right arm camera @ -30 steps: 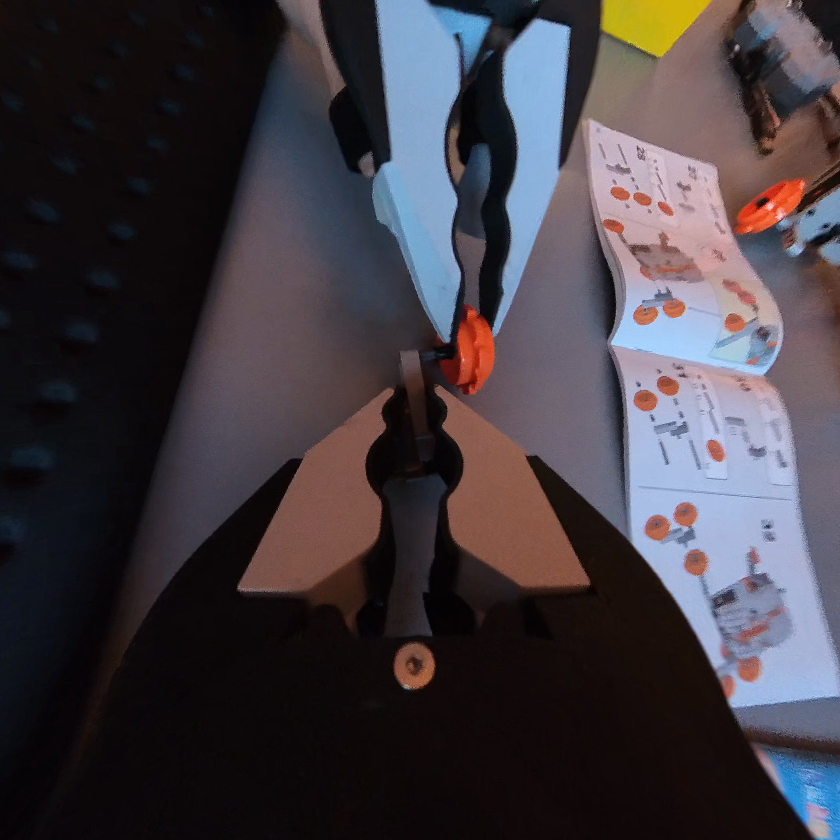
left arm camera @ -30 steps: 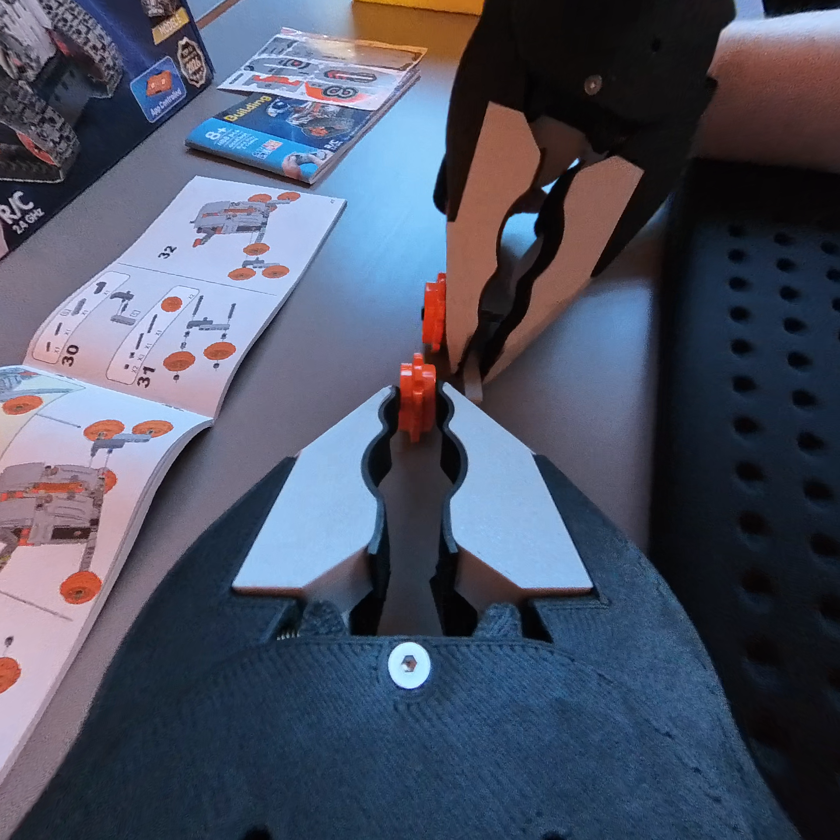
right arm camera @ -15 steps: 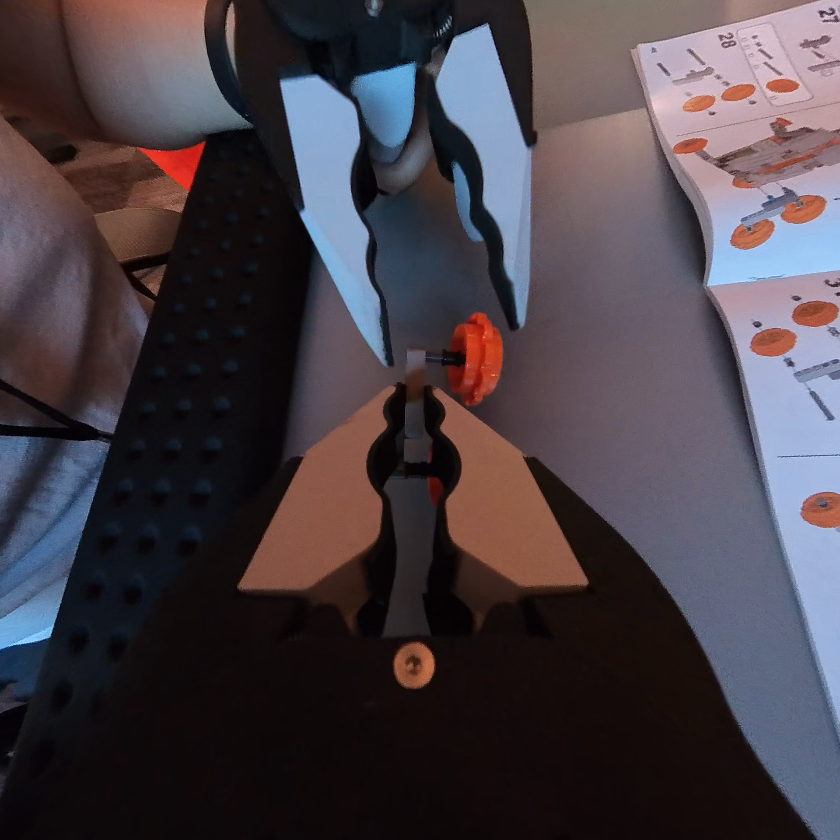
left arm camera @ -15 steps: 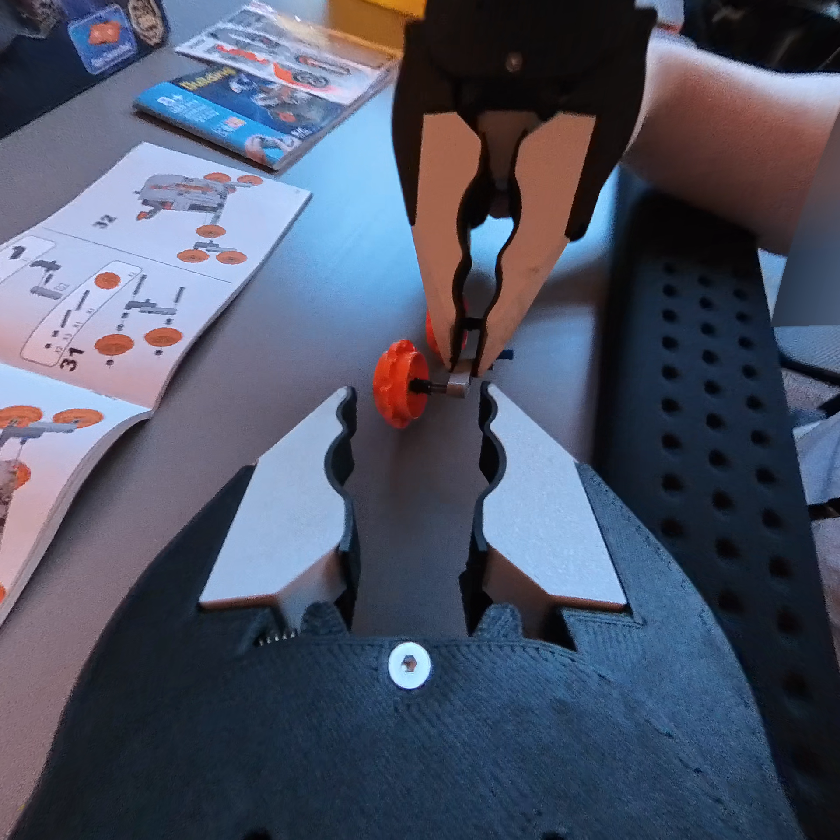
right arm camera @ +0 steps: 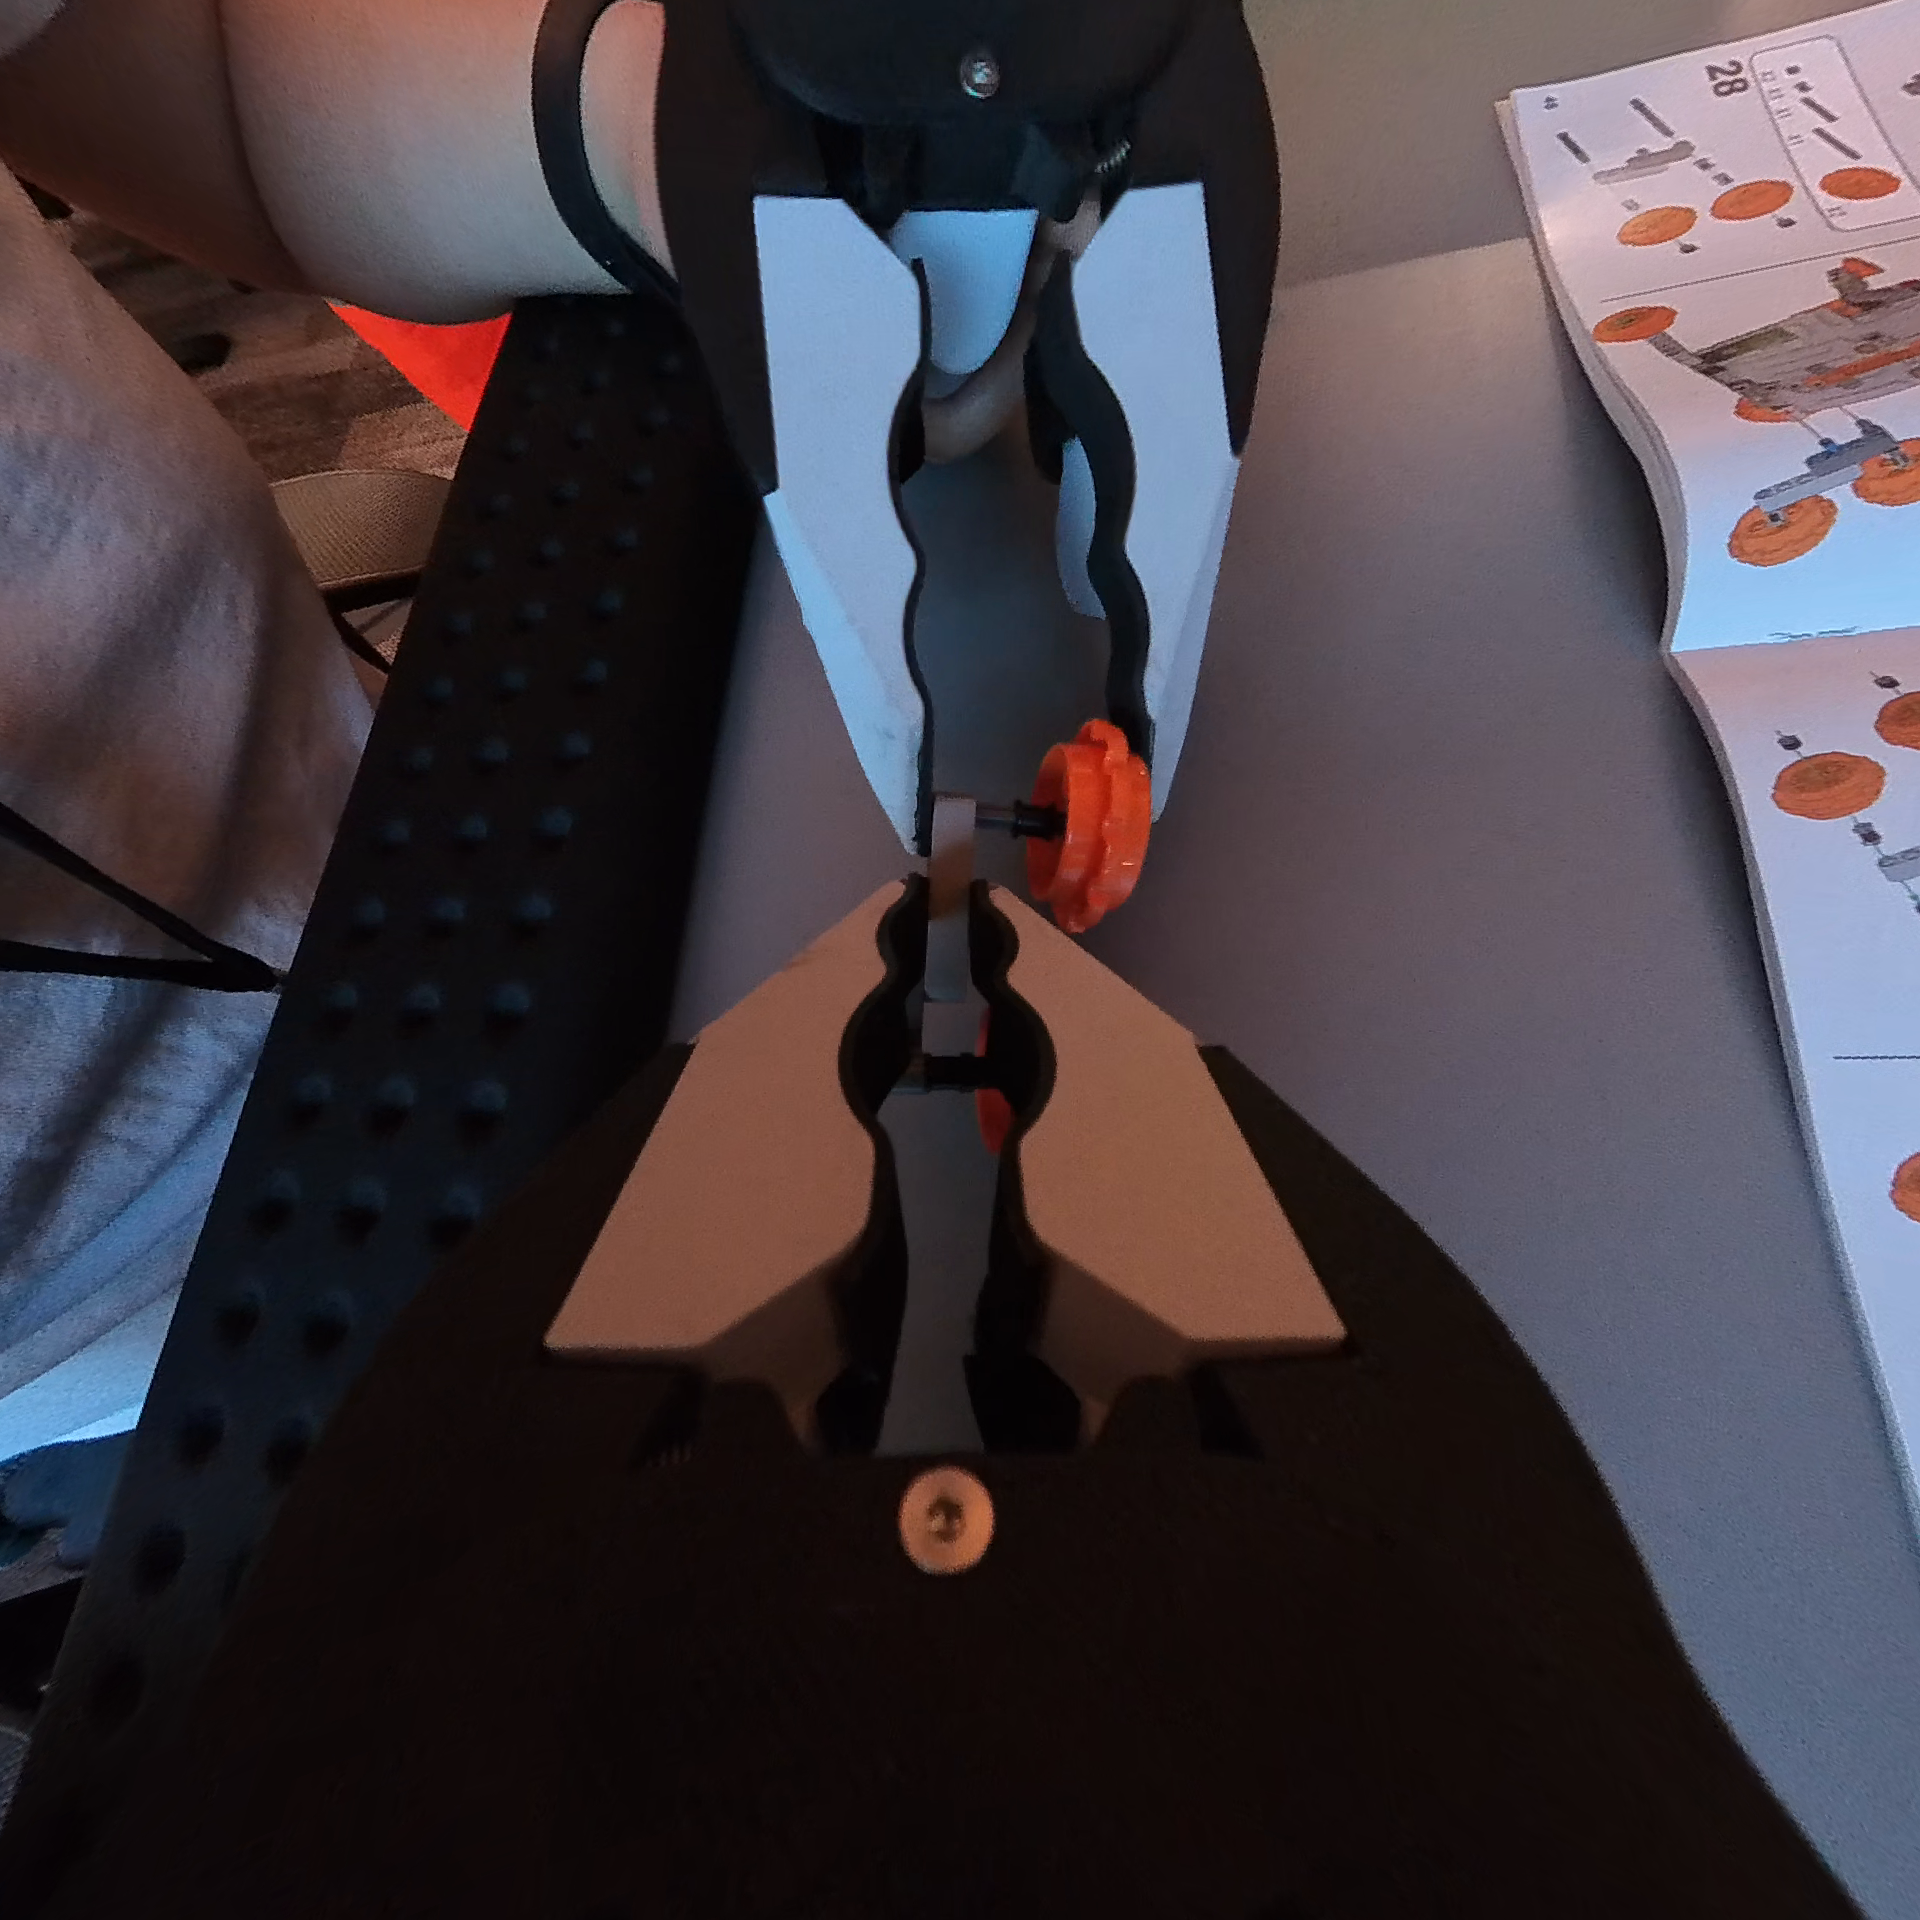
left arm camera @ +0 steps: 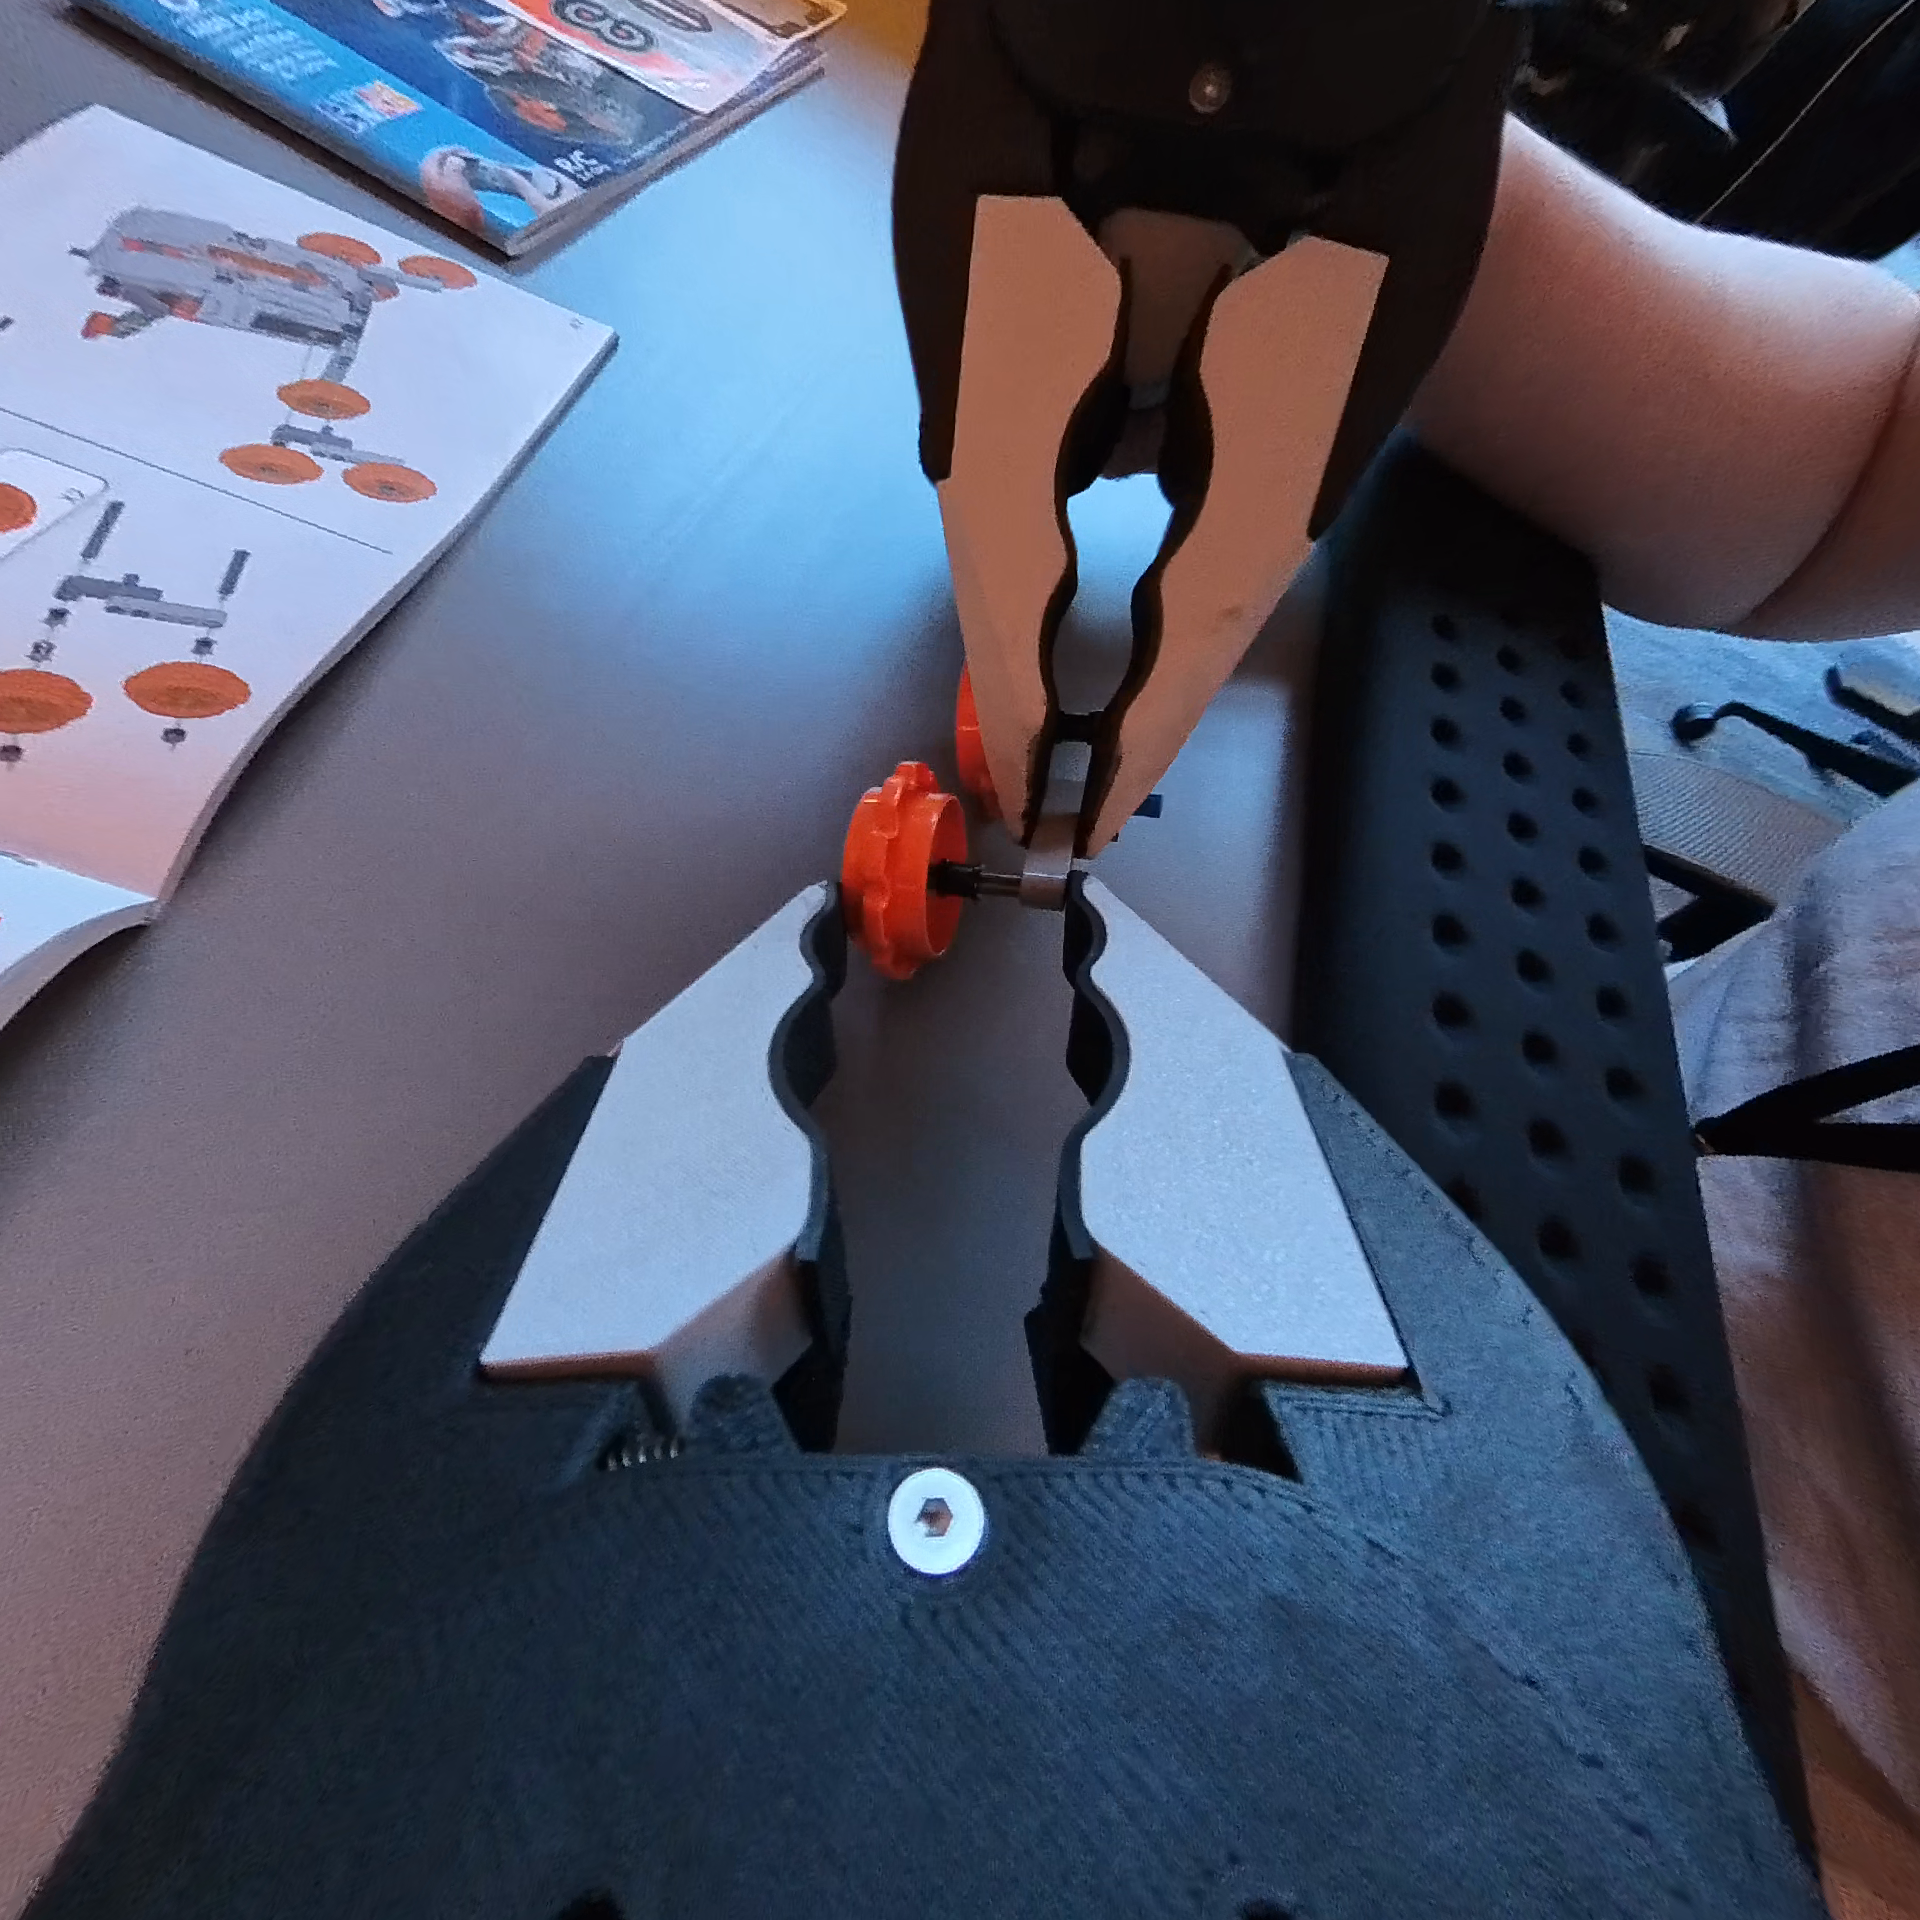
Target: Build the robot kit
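While the grey tabletop (left arm camera: 644,665) fills both views, a black studded strip (left arm camera: 1496,935) runs along its right side in the left wrist view, and an open booklet (left arm camera: 208,468) lies at upper left. The left tongs (left arm camera: 951,899) stand released, jaws apart, around an orange wheel (left arm camera: 899,883) at frame centre. The right tongs (right arm camera: 948,883) are clenched on a grey beam (right arm camera: 951,883) that carries the wheel on a short black axle (left arm camera: 982,881).

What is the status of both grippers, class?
Left gripper open, jaws flanking orange wheel and its axle. Right gripper shut on grey beam. Second orange wheel behind. Open instruction booklet clear.
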Available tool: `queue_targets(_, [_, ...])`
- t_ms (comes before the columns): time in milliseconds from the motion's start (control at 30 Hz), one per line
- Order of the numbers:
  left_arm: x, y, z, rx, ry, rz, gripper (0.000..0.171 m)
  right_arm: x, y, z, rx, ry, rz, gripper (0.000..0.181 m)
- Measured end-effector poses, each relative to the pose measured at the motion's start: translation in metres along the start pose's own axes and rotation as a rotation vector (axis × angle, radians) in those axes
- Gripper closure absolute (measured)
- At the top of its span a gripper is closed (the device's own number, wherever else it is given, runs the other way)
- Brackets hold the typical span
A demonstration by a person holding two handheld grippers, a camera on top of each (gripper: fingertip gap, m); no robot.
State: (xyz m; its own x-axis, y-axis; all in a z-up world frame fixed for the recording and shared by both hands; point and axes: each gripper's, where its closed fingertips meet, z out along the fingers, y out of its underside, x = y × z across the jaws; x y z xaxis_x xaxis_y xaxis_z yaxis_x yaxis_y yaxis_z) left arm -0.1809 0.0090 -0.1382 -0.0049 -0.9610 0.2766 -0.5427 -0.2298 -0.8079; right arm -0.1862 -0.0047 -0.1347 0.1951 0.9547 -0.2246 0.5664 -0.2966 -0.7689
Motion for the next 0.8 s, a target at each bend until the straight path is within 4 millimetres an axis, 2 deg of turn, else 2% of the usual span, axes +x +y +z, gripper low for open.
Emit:
queue_targets(433, [-0.002, 0.003, 0.001, -0.015, 0.040, -0.087, 0.133, 0.004, -0.001, 0.001, 0.024, -0.025, 0.066, 0.174])
queue_targets(500, [-0.002, 0.004, 0.002, -0.024, 0.038, -0.084, 0.133, 0.002, 0.000, 0.000, 0.022, -0.037, 0.071, 0.168])
queue_targets(733, [-0.005, 0.003, 0.001, -0.020, 0.039, -0.113, 0.133, 0.016, 0.000, -0.014, 0.044, 0.017, 0.105, 0.160])
queue_targets(800, [-0.005, 0.003, 0.001, -0.019, 0.037, -0.116, 0.133, 0.018, -0.002, -0.016, 0.056, 0.009, 0.111, 0.147])
